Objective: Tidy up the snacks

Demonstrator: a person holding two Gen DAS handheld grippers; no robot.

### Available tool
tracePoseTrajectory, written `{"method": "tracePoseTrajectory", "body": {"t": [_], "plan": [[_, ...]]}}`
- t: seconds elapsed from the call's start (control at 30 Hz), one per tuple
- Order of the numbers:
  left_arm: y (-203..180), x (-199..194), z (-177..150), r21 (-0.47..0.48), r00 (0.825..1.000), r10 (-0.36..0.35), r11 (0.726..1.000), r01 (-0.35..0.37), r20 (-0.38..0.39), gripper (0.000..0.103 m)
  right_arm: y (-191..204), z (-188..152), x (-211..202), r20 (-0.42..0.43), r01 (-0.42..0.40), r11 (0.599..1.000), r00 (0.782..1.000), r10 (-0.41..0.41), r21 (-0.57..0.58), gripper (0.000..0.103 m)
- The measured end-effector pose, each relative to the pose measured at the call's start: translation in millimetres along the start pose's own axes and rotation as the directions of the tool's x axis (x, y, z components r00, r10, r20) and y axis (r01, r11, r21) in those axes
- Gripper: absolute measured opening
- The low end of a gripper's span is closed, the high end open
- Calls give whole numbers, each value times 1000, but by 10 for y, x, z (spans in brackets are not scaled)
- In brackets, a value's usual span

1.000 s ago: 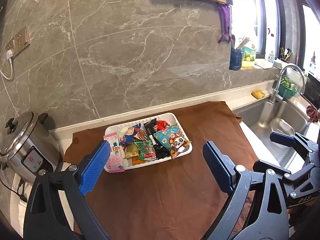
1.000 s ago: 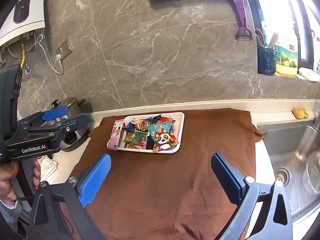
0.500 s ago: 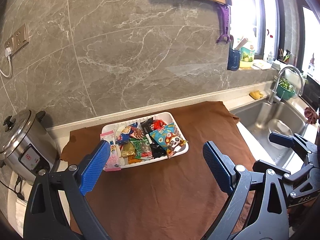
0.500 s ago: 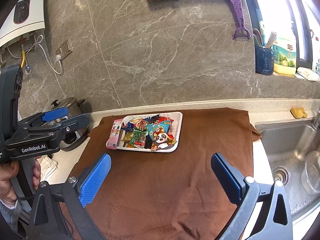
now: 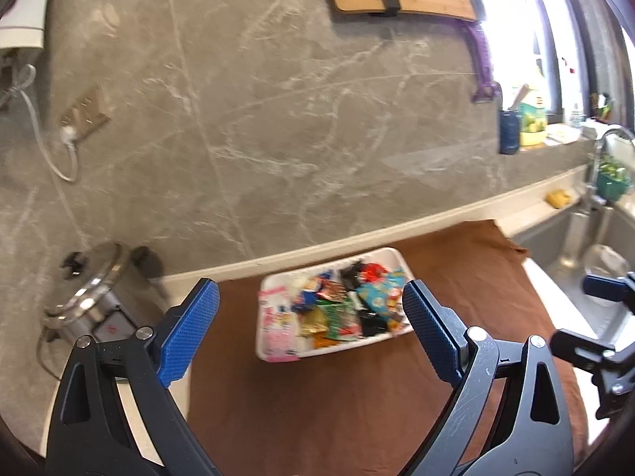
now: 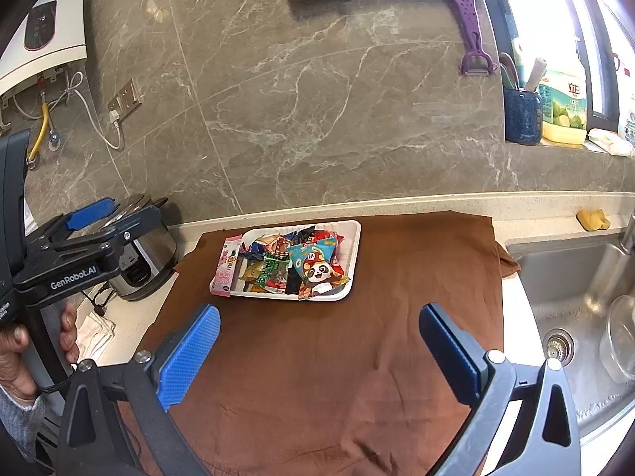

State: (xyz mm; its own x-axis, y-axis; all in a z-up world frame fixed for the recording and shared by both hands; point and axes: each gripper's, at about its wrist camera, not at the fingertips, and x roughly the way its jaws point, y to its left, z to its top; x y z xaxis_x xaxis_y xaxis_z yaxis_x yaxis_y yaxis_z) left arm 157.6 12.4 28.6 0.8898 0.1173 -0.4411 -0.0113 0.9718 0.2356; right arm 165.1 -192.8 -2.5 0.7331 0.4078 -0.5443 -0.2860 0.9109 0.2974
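**Both Grippers Wait Above the Snack Tray**

The left gripper (image 5: 311,333) and right gripper (image 6: 319,351) both have their jaws spread wide, holding nothing. Ahead, on the brown cloth (image 6: 357,357) over the table, sits a flat white tray (image 6: 354,238) piled with shiny, crinkly snack packets (image 6: 293,261). A pink packet (image 6: 226,265) hangs over the tray's edge. Slippery wrappers could slide out of a loose pinch, or the light tray could tip.
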Motion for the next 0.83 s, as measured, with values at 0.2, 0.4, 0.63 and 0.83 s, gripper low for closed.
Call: {"method": "tracePoseTrajectory", "body": {"t": [0.2,0.4,0.63,0.83], "plan": [[-18,-14,-60,34,999,47,998,-46,-2,94,4,-14,25,-8,-3,1000,1000,3,5,103],[-85,2,-147,59,998,64,996,-64,-9,95,12,-27,49,-15,-5,1000,1000,6,9,103],[-195,54,-243,113,998,48,993,-43,-38,95,12,-43,80,-22,-4,1000,1000,5,14,103],[-207,159,-329,88,995,11,996,-2,-96,95,-16,-94,135,-40,7,1000,999,-6,21,103]]}}
